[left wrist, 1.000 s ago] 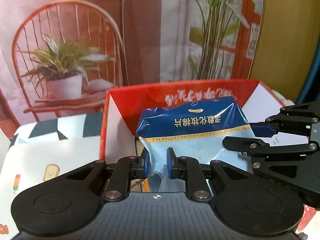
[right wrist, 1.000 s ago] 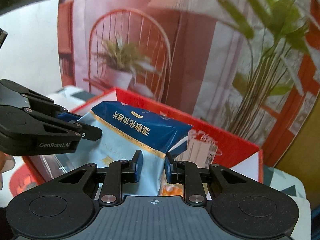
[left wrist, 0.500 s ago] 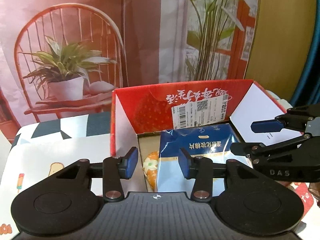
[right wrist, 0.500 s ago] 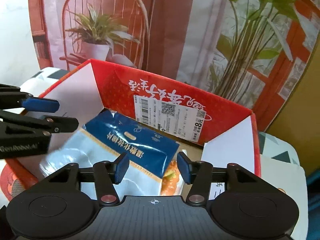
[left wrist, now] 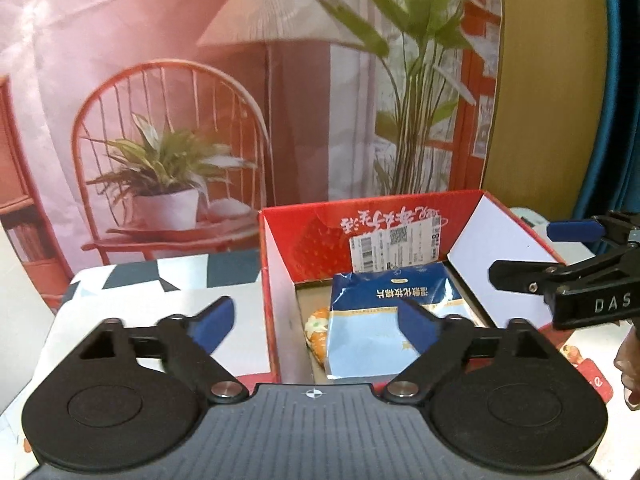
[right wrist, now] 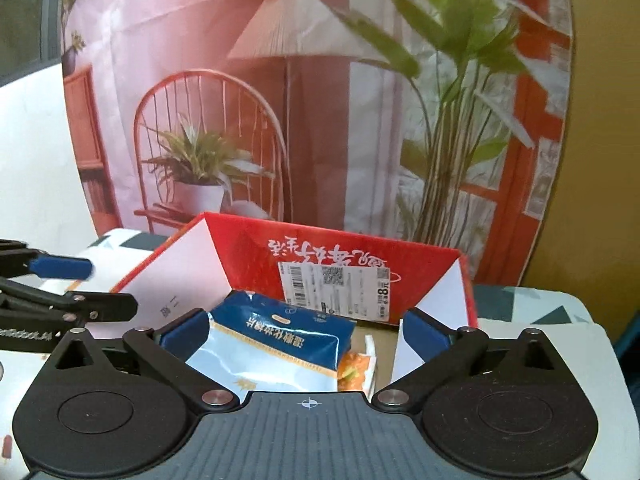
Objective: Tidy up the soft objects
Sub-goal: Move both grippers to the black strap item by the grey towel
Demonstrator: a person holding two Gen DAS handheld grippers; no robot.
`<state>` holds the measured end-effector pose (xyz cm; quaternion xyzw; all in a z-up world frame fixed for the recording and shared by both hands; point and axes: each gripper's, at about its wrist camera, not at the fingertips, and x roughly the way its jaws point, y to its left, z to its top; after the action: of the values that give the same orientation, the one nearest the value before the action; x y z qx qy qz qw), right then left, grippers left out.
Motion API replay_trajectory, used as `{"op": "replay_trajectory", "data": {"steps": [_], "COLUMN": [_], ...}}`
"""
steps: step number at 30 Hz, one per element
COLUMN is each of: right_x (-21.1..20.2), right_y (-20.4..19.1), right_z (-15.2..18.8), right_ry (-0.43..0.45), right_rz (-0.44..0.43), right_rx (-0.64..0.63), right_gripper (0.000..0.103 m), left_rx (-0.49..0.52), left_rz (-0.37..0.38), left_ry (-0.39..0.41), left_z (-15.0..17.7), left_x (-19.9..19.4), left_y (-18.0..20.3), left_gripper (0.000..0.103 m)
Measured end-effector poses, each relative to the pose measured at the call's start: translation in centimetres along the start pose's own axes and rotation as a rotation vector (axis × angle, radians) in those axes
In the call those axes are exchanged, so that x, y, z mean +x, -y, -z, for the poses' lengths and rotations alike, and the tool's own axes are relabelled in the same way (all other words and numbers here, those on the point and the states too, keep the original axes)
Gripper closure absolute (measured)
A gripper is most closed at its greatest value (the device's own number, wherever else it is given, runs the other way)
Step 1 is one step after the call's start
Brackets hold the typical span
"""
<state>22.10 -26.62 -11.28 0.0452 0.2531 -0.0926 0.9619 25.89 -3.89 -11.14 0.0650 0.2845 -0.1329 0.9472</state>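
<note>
My left tool (left wrist: 314,322) and right tool (right wrist: 298,330), jaws just spread wide, empty; glossy blue cotton-pad pack (left wrist: 384,320) lies flat in the red box (left wrist: 280,280), frame centre.

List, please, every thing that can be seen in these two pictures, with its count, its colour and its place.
cardboard box: one, red outside, white flaps, open on the table.
cotton pad pack: one, blue, lying in the box.
orange soft item: one, orange and white, in the box beside the pack; I cannot tell what it is.
tablecloth: one, white with patterns, under the box.
backdrop: one, pink, printed chair and plants, behind the table.
left gripper: one, black, blue pads, open.
right gripper: one, black, blue pads, open.
</note>
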Motion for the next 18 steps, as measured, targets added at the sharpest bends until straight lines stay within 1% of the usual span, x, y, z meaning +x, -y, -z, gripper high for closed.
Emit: {"op": "replay_trajectory", "data": {"steps": [5,9,14,18], "right_x": [-2.6,-4.8,-7.3,-9.0], "right_y": [0.7,0.9,0.2,-0.1], "right_z": [0.8,1.8,3.3,4.7], "right_ry": [0.046,0.079,0.104,0.113], "right_rz": [0.016,0.033,0.082,0.047], "right_rx": [0.045,0.057,0.035,0.051], "right_gripper": [0.0,0.0,0.0,0.0], "left_rx": [-0.063,-0.105,-0.112,-0.105], "left_rz": [0.052,0.038,0.024,0.01], "left_ry": [0.005,-0.003,-0.006,0.0], "left_z": [0.9,2.0,3.9,5.6], "left_x": [-2.4,-3.9,-6.0,-7.7], "left_y": [-0.5,-0.7,-0.4,-0.1], "left_gripper": [0.003,0.003,0.003,0.002]}}
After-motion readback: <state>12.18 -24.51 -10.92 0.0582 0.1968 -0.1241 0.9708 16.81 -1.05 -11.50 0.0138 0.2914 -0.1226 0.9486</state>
